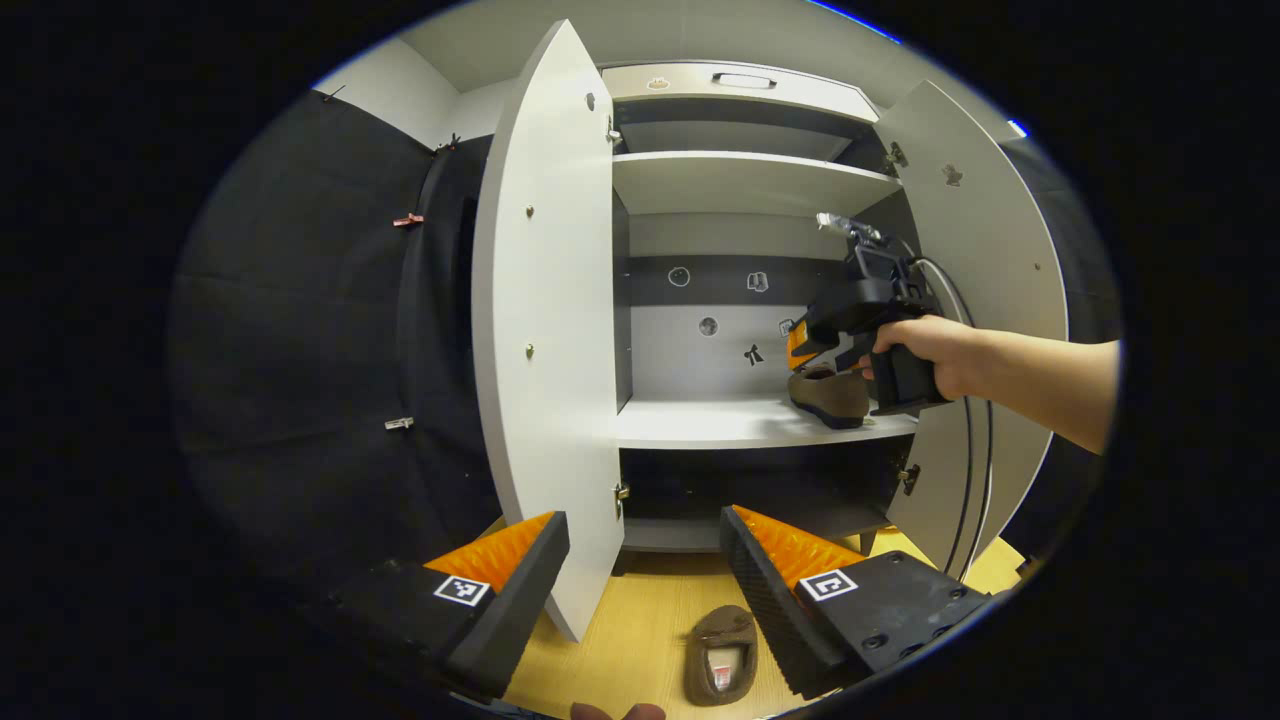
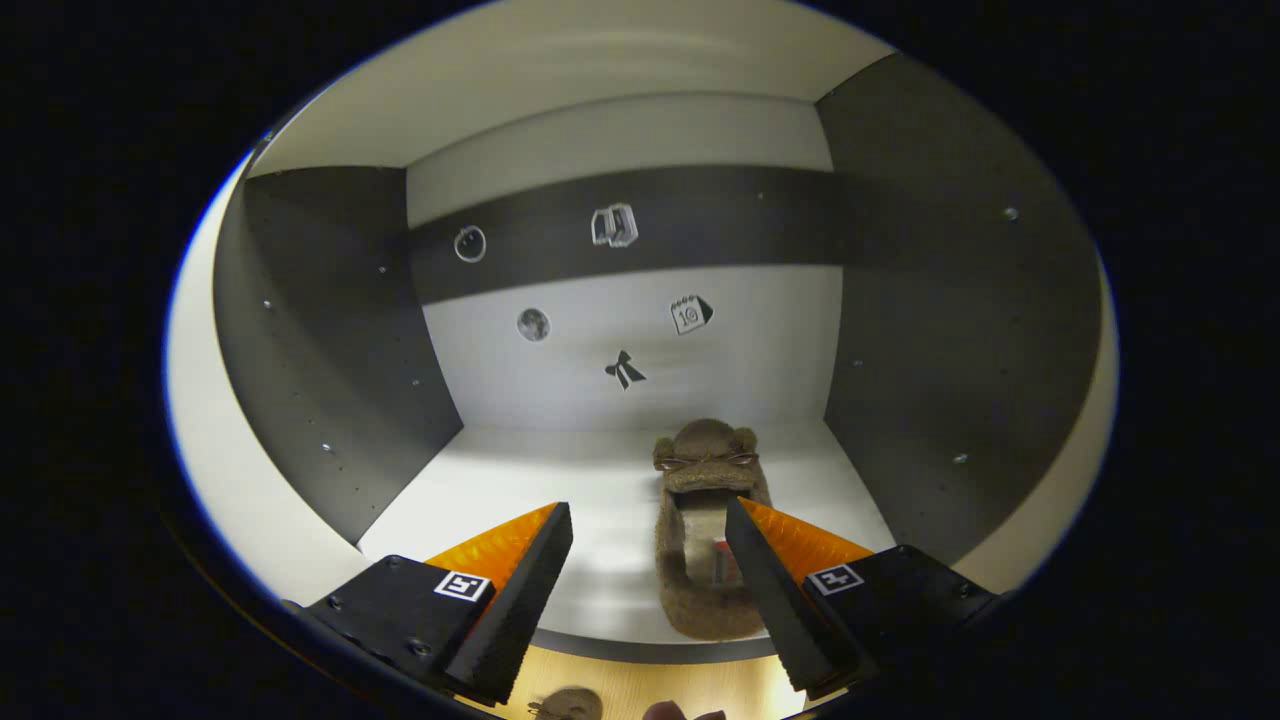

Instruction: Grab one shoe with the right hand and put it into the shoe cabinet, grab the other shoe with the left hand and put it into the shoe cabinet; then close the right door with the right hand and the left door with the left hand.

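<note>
While the right gripper (image 2: pixel 648 560) is hovering with spread fingers, gripping nothing, the first shoe (image 2: pixel 706 530) is lying on the cabinet shelf (image 2: pixel 560 480), overlapped by its right finger. The left gripper (image 1: pixel 645 565) is waiting open-fingered above the second shoe (image 1: pixel 722 655), probably to grab it next. No writing is proving readable.

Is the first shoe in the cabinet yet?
Yes. The brown shoe rests on the middle shelf; the right tongs are open around it.
</note>
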`<state>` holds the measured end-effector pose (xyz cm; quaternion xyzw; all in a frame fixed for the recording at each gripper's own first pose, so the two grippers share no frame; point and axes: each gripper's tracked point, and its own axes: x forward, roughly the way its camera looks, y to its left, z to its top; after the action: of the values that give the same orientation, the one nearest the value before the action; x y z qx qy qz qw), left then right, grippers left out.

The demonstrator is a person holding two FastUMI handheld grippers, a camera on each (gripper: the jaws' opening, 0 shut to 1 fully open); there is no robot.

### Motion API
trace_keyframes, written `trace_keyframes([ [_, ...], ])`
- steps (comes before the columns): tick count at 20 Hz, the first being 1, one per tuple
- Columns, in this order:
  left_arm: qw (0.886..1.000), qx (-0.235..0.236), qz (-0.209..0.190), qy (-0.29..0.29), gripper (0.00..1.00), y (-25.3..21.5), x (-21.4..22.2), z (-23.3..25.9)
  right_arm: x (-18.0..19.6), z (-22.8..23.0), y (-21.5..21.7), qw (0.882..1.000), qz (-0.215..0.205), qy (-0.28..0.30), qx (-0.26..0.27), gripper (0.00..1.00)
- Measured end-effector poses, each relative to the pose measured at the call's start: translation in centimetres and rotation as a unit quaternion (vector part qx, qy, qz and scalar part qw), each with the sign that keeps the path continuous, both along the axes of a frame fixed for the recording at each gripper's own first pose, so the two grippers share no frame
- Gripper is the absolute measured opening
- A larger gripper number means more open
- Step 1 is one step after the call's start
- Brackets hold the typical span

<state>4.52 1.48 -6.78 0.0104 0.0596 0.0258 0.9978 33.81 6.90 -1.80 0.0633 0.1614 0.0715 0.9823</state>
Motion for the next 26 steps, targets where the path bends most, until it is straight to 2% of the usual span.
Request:
trace_keyframes([
  [5, 1.000, -0.018, -0.022, 0.005, 0.97, -1.5, 0.3, -0.8, -7.1, 5.8, -2.2, 0.996, -0.014, -0.084, 0.003, 0.99],
  [10, 0.993, -0.021, -0.066, 0.092, 0.97, -3.8, 0.2, -7.7, -14.7, 9.7, -4.4, 0.987, -0.021, -0.159, -0.002, 0.99],
  [14, 0.983, 0.000, -0.081, 0.164, 0.97, -4.5, -0.4, -14.7, -20.0, 10.8, -6.3, 0.982, -0.004, -0.187, -0.021, 0.98],
  [16, 0.977, 0.017, -0.086, 0.193, 0.97, -4.8, -0.3, -18.1, -22.5, 11.2, -7.4, 0.981, -0.003, -0.193, -0.014, 0.98],
  [20, 0.957, 0.040, -0.125, 0.261, 0.95, -6.1, 0.4, -24.9, -25.8, 12.1, -9.2, 0.977, 0.012, -0.214, -0.015, 1.00],
  [22, 0.947, 0.046, -0.128, 0.291, 0.88, -6.1, 1.4, -28.1, -27.0, 11.9, -10.3, 0.978, 0.012, -0.208, -0.011, 0.98],
  [23, 0.944, 0.046, -0.126, 0.302, 0.81, -6.1, 2.0, -29.4, -27.7, 11.9, -10.8, 0.979, 0.011, -0.204, -0.007, 0.98],
  [26, 0.940, 0.044, -0.117, 0.318, 0.75, -6.2, 4.0, -32.6, -29.8, 11.6, -12.4, 0.978, 0.000, -0.207, -0.010, 1.00],
])
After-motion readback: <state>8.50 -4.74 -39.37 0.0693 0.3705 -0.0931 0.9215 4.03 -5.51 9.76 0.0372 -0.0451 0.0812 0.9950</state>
